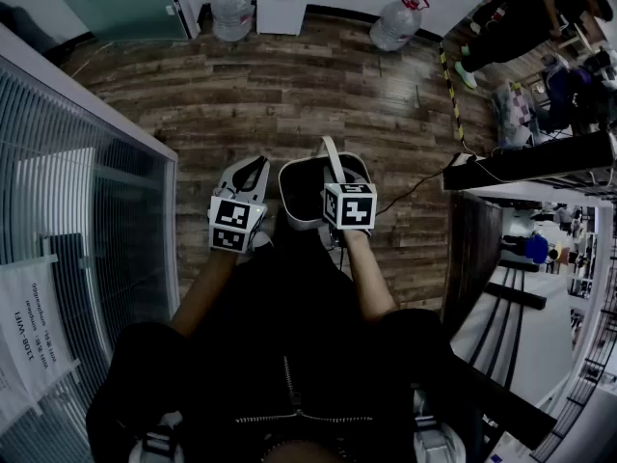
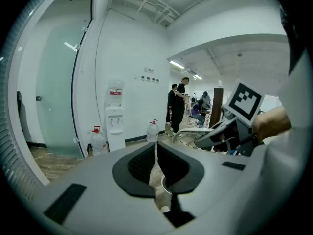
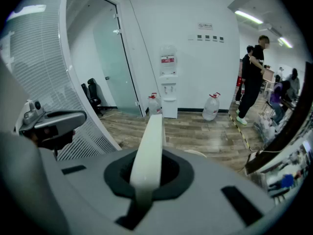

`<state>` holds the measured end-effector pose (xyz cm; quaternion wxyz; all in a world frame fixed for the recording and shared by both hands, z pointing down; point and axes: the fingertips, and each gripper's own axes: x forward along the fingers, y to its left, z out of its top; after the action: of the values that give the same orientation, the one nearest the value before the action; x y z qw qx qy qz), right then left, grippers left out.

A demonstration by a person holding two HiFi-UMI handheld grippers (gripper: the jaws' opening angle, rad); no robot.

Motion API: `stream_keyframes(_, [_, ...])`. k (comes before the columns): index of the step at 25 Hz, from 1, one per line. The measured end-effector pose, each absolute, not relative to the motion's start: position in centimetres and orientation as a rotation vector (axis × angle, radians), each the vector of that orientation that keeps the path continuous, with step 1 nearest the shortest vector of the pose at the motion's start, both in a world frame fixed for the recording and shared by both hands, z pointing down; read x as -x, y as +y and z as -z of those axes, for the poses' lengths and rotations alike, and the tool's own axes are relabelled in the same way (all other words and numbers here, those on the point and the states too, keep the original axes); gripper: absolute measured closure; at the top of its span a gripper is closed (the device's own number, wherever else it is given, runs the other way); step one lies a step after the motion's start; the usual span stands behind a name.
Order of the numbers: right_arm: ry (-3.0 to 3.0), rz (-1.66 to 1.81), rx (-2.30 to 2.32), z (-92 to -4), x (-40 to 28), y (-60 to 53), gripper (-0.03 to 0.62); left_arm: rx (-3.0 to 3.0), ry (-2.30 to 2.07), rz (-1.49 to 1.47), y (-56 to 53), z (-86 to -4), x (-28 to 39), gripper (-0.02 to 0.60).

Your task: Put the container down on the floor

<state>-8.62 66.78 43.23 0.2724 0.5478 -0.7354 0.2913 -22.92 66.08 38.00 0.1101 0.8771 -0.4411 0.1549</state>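
Note:
A white container with a dark inside hangs above the wooden floor, just ahead of the person's knees. Its white band handle arches over it. My right gripper is shut on that handle; in the right gripper view the handle runs straight up between the dark pads. My left gripper hangs just left of the container, touching nothing, its jaws together with only a thin slit between them. In the left gripper view that gripper holds nothing, and a bit of the container's rim shows below.
A glass partition with blinds runs along the left. Two water bottles and a white dispenser stand at the far wall. People and a dark desk are at the right, with a cable on the floor.

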Motion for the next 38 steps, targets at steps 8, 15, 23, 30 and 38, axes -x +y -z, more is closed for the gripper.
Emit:
stream_keyframes(8, [-2.055,-0.716,-1.529,-41.7,9.2,66.5,0.580,-2.585,-1.299,-0.450,66.2,-37.8,23.3,0.555])
stream_keyframes(15, [-2.074,-0.709,-1.525,-40.6,10.1,64.6,0.580,-2.585,-1.322,-0.453,64.6,-37.0,24.1,0.555])
stream_keyframes(23, [-2.076,-0.788,-1.492,-41.4,11.2,62.9,0.580,-2.561,-1.338,-0.455,62.1,-37.4,25.2,0.555])
stream_keyframes(30, [-2.063,-0.828,-1.479,-42.0,10.6,60.5,0.580,-2.555,-1.328,-0.465,59.0,-37.7,24.1,0.555])
stream_keyframes(38, [-2.074,-0.833,-1.480,-41.7,9.3,55.0,0.580,-2.538,-1.320,-0.487,54.4,-38.0,22.5,0.555])
